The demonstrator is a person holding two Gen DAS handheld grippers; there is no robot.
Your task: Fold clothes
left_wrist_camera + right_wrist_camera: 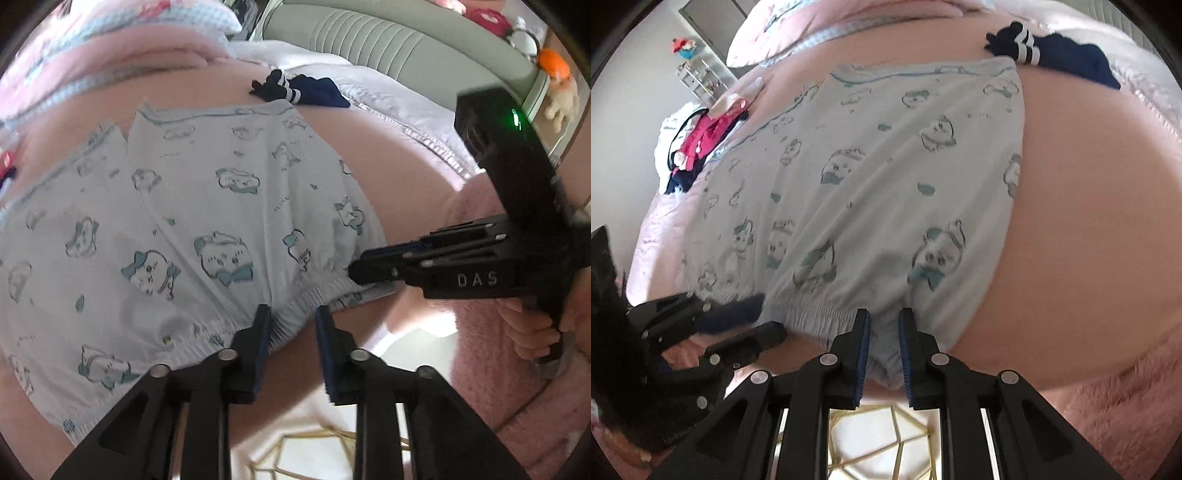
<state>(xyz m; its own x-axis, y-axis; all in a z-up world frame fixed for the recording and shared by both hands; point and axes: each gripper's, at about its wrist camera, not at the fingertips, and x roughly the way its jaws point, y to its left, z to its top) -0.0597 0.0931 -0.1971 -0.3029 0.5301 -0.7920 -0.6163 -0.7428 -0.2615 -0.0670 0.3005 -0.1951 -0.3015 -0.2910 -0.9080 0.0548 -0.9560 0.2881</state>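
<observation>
The left gripper [291,325] was seen slightly spread at the shorts' [207,206] elastic waistband [221,332]; the right gripper [883,328] was pinching it. The shorts, spread on the pink bed [1089,206], were judged light and limp, best gripped by the waistband.

Pale blue cartoon-print shorts [871,192] on pink bedspread [1089,221].
</observation>
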